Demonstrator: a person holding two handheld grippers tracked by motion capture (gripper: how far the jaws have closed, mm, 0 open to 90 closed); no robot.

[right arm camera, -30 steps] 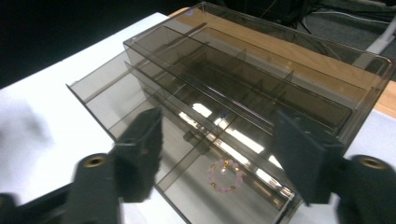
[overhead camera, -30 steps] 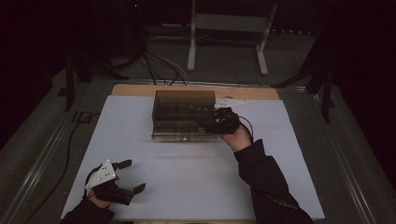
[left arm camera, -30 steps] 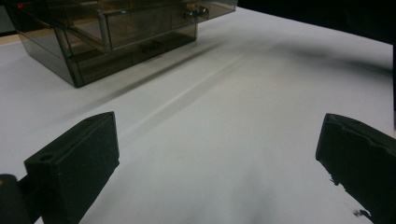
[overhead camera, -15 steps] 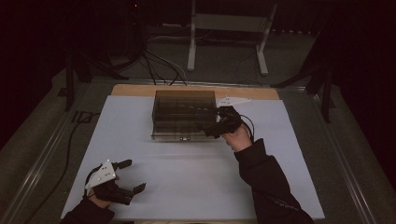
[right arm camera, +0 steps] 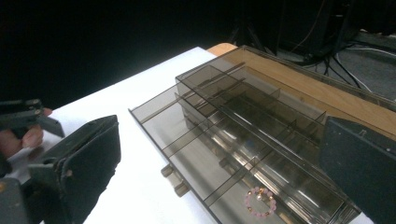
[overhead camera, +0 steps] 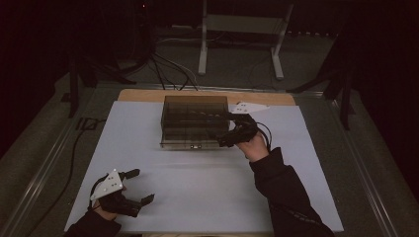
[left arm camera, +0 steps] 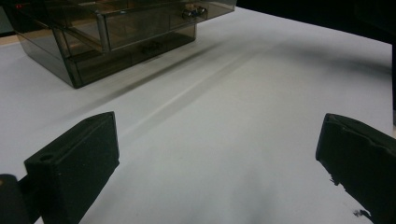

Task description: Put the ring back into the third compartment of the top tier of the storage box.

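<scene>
A smoky clear organiser box (overhead camera: 195, 121) stands at the middle back of the white table cover (overhead camera: 207, 197). My right gripper (overhead camera: 223, 131) hovers at the box's right front corner, and its jaws have just been opening. Seen from the right gripper (right arm camera: 219, 177), they stand wide apart above the divided top tray (right arm camera: 243, 116). A pink bead bracelet (right arm camera: 260, 201) lies in a compartment below, untouched. My left gripper (overhead camera: 142, 186) rests open near the front left. Its own view shows the left gripper (left arm camera: 219, 158) with bare cover between the jaws and the box's drawer front (left arm camera: 140, 28) ahead.
A wooden board edge (overhead camera: 148, 95) shows behind the cover. White stand legs (overhead camera: 237, 44) and dark cables (overhead camera: 168, 69) lie on the floor beyond. Metal rails (overhead camera: 44, 163) run along the table's sides. The other hand (right arm camera: 23, 130) appears far left in the right gripper view.
The right hand has shifted slightly at the box's right end. The left gripper has kept still.
</scene>
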